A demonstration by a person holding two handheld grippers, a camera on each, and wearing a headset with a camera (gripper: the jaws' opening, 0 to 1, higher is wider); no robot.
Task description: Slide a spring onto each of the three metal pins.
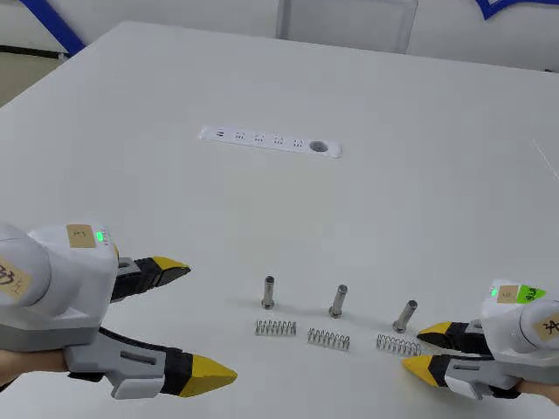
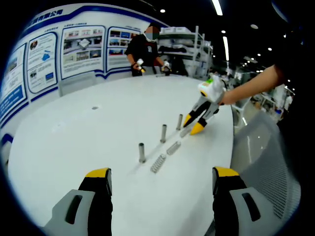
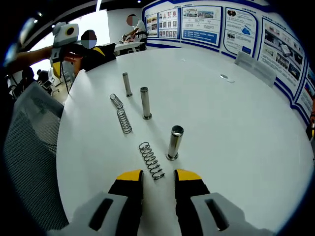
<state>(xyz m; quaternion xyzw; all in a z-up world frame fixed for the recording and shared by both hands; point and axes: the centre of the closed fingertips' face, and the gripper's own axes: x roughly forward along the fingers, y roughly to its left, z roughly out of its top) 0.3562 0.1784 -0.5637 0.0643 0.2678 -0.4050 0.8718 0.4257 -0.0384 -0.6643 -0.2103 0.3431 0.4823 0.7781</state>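
head view cuts off the right tongs [image 1: 413, 348] beside a spring [image 1: 398, 345].

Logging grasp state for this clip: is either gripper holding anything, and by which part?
Nothing is held. The left gripper is open and empty; the right gripper is open at the end of the nearest spring, which lies flat on the table.

Three silvery cylindrical metal pins [image 1: 338, 301]: upright, in a row, bare. Three coiled steel-wire springs [image 1: 328, 339]: lying flat, one before each pin.
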